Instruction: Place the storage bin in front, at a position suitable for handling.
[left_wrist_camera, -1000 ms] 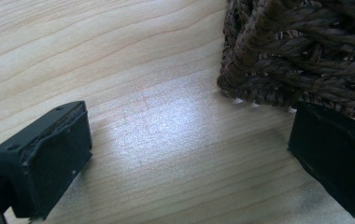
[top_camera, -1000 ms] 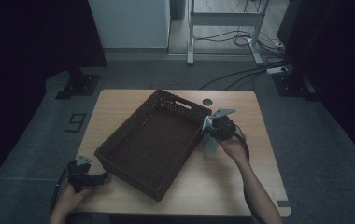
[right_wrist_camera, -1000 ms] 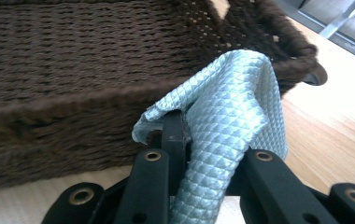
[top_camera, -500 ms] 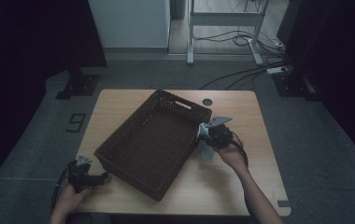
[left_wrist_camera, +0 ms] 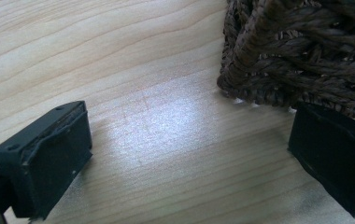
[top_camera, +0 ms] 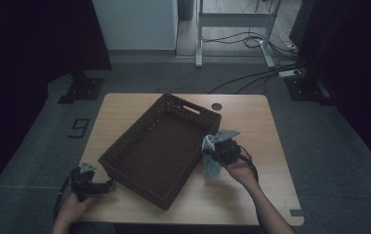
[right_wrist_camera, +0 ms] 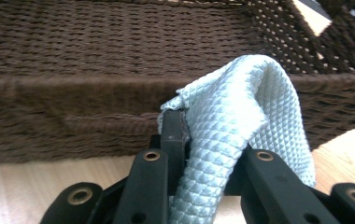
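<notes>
A dark brown woven basket lies askew across the wooden table. My right gripper is shut on a pale blue waffle-weave cloth, which hangs from it just off the basket's right long wall. In the right gripper view the cloth drapes over the closed jaws, with the basket wall right behind. My left gripper rests low on the table at the front left, by the basket's near corner. Its black fingers stand wide apart over bare wood, the basket corner beside the right one.
A small dark round hole sits in the tabletop behind the basket. Beyond the table stand a white cabinet, a metal frame and cables on grey floor. Bare wood lies to the right and front right.
My right gripper has carried the cloth toward the near side of the table, along the basket's right wall. The left gripper and the basket have stayed where they were.
</notes>
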{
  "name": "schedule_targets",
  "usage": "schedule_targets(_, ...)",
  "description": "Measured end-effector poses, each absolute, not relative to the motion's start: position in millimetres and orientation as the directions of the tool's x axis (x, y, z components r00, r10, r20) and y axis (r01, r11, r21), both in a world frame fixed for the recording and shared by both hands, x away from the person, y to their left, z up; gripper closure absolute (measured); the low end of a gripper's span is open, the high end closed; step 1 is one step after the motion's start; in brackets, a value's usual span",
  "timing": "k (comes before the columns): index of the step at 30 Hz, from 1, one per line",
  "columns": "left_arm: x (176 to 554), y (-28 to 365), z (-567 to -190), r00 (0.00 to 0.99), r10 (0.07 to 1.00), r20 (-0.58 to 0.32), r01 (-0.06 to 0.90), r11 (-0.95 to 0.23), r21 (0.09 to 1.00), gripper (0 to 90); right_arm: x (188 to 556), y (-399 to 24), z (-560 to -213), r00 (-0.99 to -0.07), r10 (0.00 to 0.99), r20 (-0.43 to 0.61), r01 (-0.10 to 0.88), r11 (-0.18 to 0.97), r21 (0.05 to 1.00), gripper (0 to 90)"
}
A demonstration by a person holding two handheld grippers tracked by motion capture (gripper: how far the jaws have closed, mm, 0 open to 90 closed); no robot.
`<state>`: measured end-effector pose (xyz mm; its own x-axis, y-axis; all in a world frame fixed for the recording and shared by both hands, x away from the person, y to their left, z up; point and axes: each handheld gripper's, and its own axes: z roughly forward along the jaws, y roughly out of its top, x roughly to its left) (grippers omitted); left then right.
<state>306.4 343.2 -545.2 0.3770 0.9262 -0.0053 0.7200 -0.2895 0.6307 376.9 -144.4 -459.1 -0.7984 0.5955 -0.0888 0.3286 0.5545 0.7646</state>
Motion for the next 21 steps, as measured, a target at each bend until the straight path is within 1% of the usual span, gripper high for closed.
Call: schedule_targets(21,306,343,-545,0.373,0.928,-0.006,0.721,-0.286,0.631,0.0,333,-121,-460,-0.863,0.498,-0.078,0.266,0.581,0.769,76.5)
